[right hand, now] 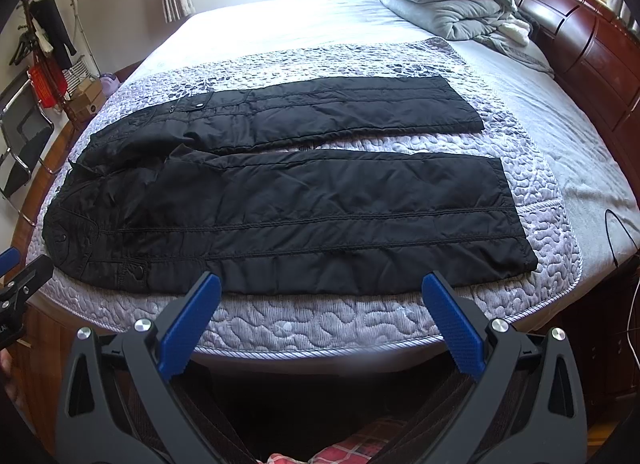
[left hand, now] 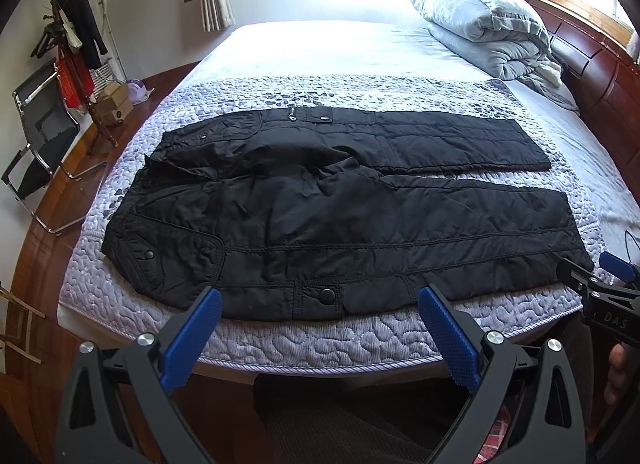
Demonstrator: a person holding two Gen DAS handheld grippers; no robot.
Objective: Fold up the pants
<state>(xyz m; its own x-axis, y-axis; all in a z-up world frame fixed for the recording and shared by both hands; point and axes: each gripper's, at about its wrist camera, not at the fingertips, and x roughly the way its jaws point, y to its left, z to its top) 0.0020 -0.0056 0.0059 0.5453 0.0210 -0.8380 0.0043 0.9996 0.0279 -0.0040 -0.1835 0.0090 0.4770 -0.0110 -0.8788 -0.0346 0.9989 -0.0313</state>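
In the left wrist view, the black quilted padded pants lie spread flat across the middle of the frame on the lilac pebble-pattern quilted mattress of the bed, waist toward the left, both legs running to the right and lying apart. Your left tongs sit at the bottom centre, blue pads spread wide and holding nothing, hovering just short of the near edge of the near leg, about level with the round snap button there. The first fold looks like laying one leg over the other, so bite the near edge close to the hip, taking the full thickness of the padded cloth, not just the top layer. The waist is rumpled at centre left; smooth it or lift high enough that the bunch does not drag. At the right edge of the frame your right tongs show only from the side, near the near leg's hem.

In the right wrist view, the same pants fill the middle, hems at right. Your right tongs are at bottom centre, pads likewise spread and empty, pointing at the lower leg's near edge. Grip well toward the hem so both holds lift the edge level. A folded grey duvet sits far off at upper right, clear of the fold.
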